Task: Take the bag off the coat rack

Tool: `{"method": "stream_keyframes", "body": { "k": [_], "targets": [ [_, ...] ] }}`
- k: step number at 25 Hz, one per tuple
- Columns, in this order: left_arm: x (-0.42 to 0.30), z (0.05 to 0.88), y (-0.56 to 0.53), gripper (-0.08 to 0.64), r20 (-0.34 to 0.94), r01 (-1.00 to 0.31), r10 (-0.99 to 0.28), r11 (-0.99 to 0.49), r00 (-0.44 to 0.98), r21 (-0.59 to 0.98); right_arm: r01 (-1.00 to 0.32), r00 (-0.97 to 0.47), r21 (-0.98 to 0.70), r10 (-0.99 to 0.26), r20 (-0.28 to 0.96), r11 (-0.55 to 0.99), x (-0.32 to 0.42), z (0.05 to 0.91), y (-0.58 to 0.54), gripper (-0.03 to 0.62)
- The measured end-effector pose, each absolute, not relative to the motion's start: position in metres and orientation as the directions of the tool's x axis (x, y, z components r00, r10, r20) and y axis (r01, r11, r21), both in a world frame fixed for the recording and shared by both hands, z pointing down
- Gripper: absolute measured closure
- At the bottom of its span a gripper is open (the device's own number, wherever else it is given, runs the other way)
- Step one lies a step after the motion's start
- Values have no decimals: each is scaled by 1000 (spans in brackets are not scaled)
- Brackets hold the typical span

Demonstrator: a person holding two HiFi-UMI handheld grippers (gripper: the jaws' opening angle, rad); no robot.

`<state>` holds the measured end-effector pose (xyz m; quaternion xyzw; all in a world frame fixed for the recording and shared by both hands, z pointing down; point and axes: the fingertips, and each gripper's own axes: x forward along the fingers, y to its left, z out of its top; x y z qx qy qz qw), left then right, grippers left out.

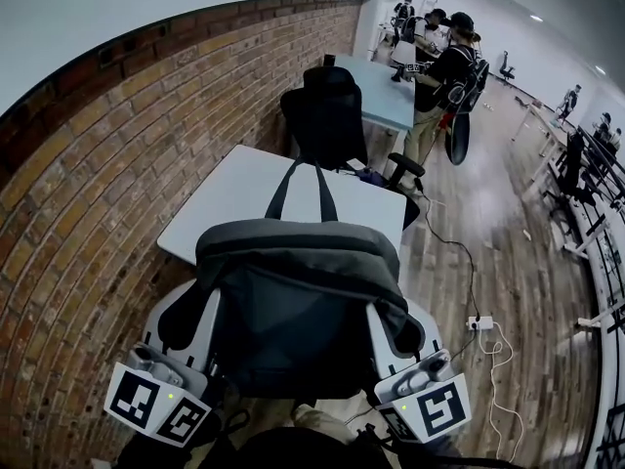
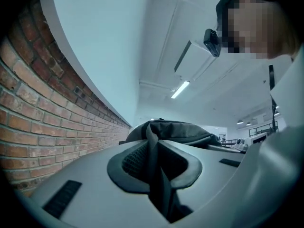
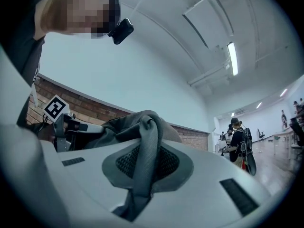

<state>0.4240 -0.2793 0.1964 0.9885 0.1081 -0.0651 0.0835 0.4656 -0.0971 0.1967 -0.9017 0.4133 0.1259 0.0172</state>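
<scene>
Bag carried between two claws above a white table [image 1: 229, 198]. Risks, left to right: the left gripper [image 2: 154, 167] is closed on only a narrow dark fold of fabric, which could slide out if the load swings. The loose handles [image 1: 301, 191] ahead of the bag [image 1: 293, 301] could catch on the table edge or the black chair [image 1: 327, 115] beyond. The right gripper [image 3: 145, 167] likewise bites a thin grey fold, so one slip would probably tip the whole bag sideways. Position: the bag hangs between the claws, its left flank clamped in the left jaws, its right flank in the right jaws, its body bulging forward. No coat rack is in view, so the bag appears already off it.
</scene>
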Motion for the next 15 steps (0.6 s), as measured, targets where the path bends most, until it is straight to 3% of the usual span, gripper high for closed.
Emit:
{"method": "stream_keyframes", "body": {
  "k": [10,15],
  "targets": [
    [529,184,-234,491,-168,256,236,-960,957,109,-728,640,74,-714,-285,-682,564,187,-50,558],
    [560,197,-234,491,-111,241,228,-964,967,116,-729,654,38,-712,-254,-683,598,197,-50,558]
  ]
}}
